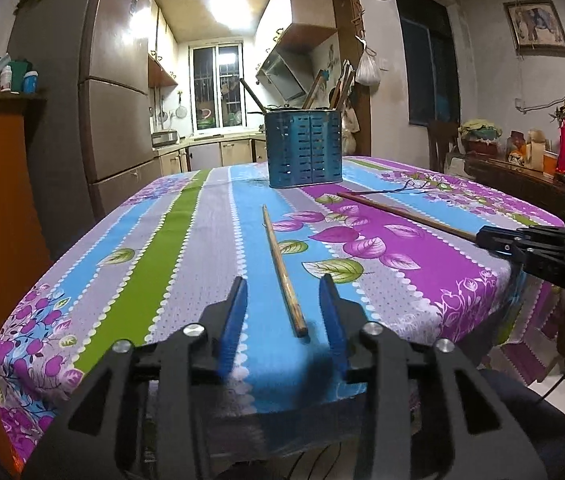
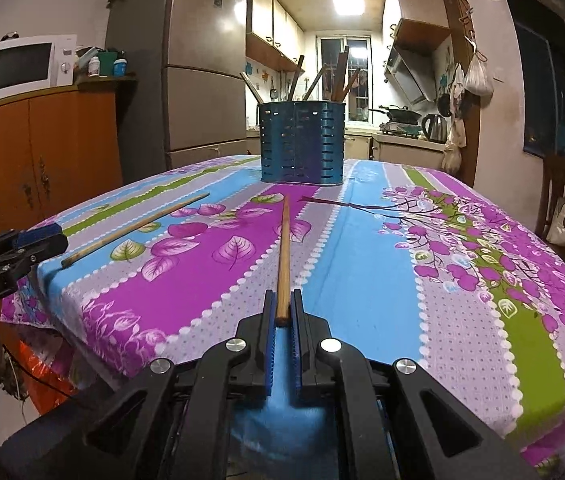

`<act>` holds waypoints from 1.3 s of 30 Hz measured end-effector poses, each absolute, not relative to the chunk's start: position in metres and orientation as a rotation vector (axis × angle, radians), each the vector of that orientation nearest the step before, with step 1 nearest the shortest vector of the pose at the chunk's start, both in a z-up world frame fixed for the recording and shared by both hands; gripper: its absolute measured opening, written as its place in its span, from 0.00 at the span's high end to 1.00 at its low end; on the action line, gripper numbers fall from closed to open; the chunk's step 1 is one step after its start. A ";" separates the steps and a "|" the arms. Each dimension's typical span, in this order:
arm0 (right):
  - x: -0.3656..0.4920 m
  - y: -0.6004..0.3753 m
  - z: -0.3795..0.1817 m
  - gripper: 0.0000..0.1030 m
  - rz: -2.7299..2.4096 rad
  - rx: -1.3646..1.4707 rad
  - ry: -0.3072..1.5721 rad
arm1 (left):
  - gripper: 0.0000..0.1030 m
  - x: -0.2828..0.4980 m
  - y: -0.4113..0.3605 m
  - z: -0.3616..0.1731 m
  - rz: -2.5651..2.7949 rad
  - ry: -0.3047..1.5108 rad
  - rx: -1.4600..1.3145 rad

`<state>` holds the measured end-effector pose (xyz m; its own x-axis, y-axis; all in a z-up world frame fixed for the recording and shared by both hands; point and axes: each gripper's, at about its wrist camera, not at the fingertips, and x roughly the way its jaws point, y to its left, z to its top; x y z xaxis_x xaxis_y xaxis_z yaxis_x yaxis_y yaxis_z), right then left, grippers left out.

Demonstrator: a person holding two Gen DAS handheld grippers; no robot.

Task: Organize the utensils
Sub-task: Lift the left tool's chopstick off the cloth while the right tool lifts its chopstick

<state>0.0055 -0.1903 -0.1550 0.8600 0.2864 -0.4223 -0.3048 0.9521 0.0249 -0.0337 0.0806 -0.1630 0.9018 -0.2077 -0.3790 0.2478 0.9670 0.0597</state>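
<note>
The surface wore a cloth striped in blue, green, grey and magenta, printed with purple leaves and white dots. The slotted utensil holder was dark blue; both chopsticks were brown wood.

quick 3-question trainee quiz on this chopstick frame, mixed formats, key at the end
1. True or false: the right gripper is shut on a chopstick.
2. Multiple choice: the other chopstick is (A) in the blue holder, (B) lying on the tablecloth between the open left fingers, (C) on the floor.
3. Fill in: the blue holder stands on the tablecloth at the ___ end of the table, away from both grippers.

Key: 1 true. 2 B; the left gripper is open and not touching it. 3 far.
</note>
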 end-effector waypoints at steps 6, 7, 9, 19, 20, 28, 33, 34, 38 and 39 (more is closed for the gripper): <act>0.004 -0.192 -0.155 0.92 0.320 -0.044 0.427 | 0.59 -0.029 0.074 -0.176 -0.243 0.405 0.119; 0.004 -0.192 -0.156 0.92 0.324 -0.044 0.423 | 0.59 -0.029 0.074 -0.176 -0.243 0.399 0.117; 0.005 -0.192 -0.156 0.92 0.329 -0.047 0.417 | 0.59 -0.028 0.074 -0.177 -0.243 0.400 0.111; 0.002 -0.189 -0.156 0.92 0.311 -0.061 0.404 | 0.85 -0.030 0.063 -0.179 -0.276 0.381 0.120; 0.002 -0.189 -0.155 0.92 0.312 -0.053 0.405 | 0.91 -0.029 0.064 -0.178 -0.278 0.386 0.115; -0.009 -0.191 -0.122 0.92 0.319 -0.040 0.343 | 0.91 -0.034 0.062 -0.142 -0.300 0.312 0.109; -0.012 -0.190 -0.085 0.92 0.330 -0.061 0.278 | 0.91 -0.028 0.059 -0.103 -0.314 0.229 0.112; -0.011 -0.190 -0.078 0.92 0.332 -0.066 0.266 | 0.91 -0.024 0.060 -0.097 -0.319 0.220 0.106; -0.002 -0.190 -0.044 0.92 0.338 -0.093 0.211 | 0.91 -0.001 0.062 -0.070 -0.331 0.188 0.084; 0.002 -0.189 -0.032 0.92 0.341 -0.103 0.194 | 0.91 0.005 0.063 -0.064 -0.330 0.182 0.081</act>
<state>0.0016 -0.1892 -0.0324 0.9240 0.3223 -0.2060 -0.3420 0.9373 -0.0673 0.0046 0.0630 -0.0638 0.9299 -0.3145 -0.1907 0.3291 0.9430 0.0496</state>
